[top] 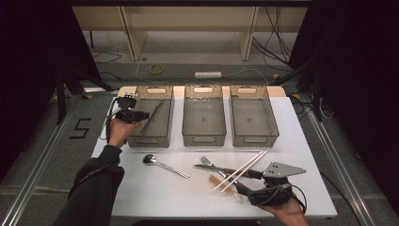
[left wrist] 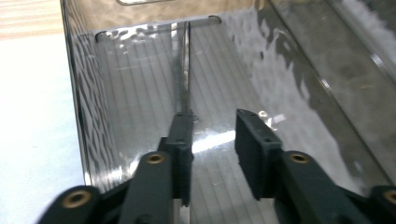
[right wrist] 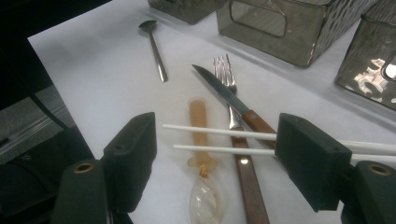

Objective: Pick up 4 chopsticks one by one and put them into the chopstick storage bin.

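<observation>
We count three smoky clear bins in a row at the back of the white counter [top: 141, 188]. At the left, our left tongs [top: 144, 115] reach into the left bin [top: 165, 96], jaws parted; a slim metal utensil [top: 153, 116] lies along that bin's floor beside one jaw, and we cannot tell whether it touches. The middle bin [top: 203, 139] and right bin [top: 254, 139] follow. In front lie one metal spoon [top: 162, 165], one fork [top: 207, 162], one knife [top: 221, 169], one clear-bowled spoon with an amber handle [right wrist: 200, 135] and two white chopsticks [top: 242, 168]. At the right, our right tongs [right wrist: 215, 154] stand spread wide above the chopsticks, pinching nothing.
</observation>
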Demonstrator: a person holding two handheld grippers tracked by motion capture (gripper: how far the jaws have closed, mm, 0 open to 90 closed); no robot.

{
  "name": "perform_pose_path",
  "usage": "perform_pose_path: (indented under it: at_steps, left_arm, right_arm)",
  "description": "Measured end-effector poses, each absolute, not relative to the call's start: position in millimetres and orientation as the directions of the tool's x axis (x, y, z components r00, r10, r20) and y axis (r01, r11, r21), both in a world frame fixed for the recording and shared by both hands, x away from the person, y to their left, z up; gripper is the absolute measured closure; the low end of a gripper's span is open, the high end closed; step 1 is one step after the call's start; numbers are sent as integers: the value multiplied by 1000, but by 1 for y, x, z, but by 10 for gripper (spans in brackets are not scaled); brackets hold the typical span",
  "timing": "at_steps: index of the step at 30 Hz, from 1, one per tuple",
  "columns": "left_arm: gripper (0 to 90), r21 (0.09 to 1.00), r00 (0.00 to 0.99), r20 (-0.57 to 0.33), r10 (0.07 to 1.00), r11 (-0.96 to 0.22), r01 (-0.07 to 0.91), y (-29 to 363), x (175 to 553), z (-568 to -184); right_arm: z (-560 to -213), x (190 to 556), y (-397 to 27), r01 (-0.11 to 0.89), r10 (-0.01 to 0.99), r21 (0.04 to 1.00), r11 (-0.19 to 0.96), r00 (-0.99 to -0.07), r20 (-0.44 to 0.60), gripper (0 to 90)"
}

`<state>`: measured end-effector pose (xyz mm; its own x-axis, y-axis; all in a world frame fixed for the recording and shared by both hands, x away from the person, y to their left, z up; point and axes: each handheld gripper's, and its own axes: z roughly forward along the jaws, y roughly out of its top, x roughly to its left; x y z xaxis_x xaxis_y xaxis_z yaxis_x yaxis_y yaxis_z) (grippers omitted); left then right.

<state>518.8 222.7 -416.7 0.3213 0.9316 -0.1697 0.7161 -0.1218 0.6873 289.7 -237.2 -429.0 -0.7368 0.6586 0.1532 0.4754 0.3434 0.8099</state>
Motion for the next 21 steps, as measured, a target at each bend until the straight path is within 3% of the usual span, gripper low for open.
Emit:
perform_pose_path:
  at_steps: [5,9,21]
  left_arm:
    - [429,724,364,-181,914,-127,678,219,502,-410]
    - [343,752,410,-194,891,-133,645,215,482,-406]
    - [240,810,529,-179,830,-180,558,198,418,-403]
  right_arm:
    - [-425,292,-243,459,644,812,361,-753,139,303]
    - [-424,294,-246,421,616,792,442,-784,73,304]
    - [-422,315,-254,328,535,687,648,-838,-104,325]
